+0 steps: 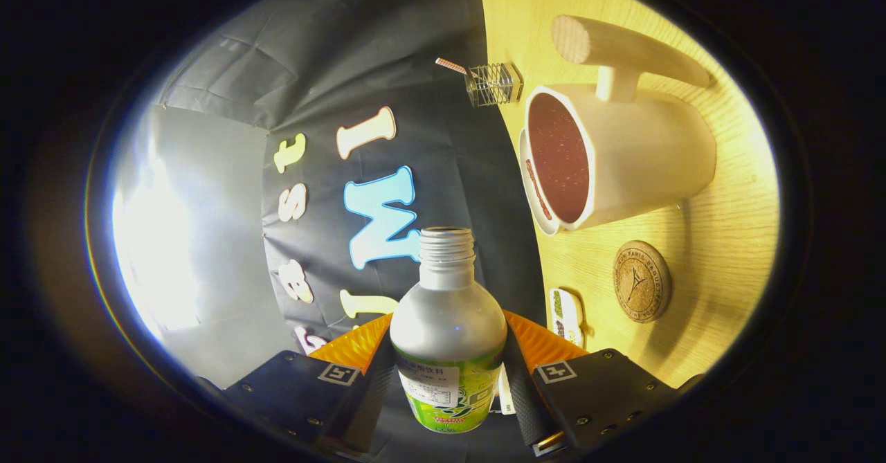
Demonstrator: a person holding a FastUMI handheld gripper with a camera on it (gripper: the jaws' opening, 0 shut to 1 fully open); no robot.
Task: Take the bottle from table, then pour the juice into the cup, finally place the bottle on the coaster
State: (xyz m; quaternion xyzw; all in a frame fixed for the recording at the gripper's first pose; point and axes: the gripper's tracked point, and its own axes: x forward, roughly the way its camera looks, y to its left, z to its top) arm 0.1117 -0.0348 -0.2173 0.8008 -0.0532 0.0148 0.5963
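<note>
The gripper (pixel 448 366) is clamped on the bottle (pixel 448 331), both ribbed fingers pressing its smooth metallic body; its threaded neck is uncapped. The view is rolled sideways. Beyond the bottle, on the pale wood-grain table (pixel 720 241), lies a round cork coaster (pixel 642 281). Past the coaster stands a white faceted cup (pixel 616 158) with a dark speckled interior and wooden handle. Farther behind the cup sits a small wire holder (pixel 493 84).

Bottle (pixel 448 324) between the gripper (pixel 448 373) fingers; cup (pixel 616 162) beyond, coaster (pixel 642 281) beside it.
</note>
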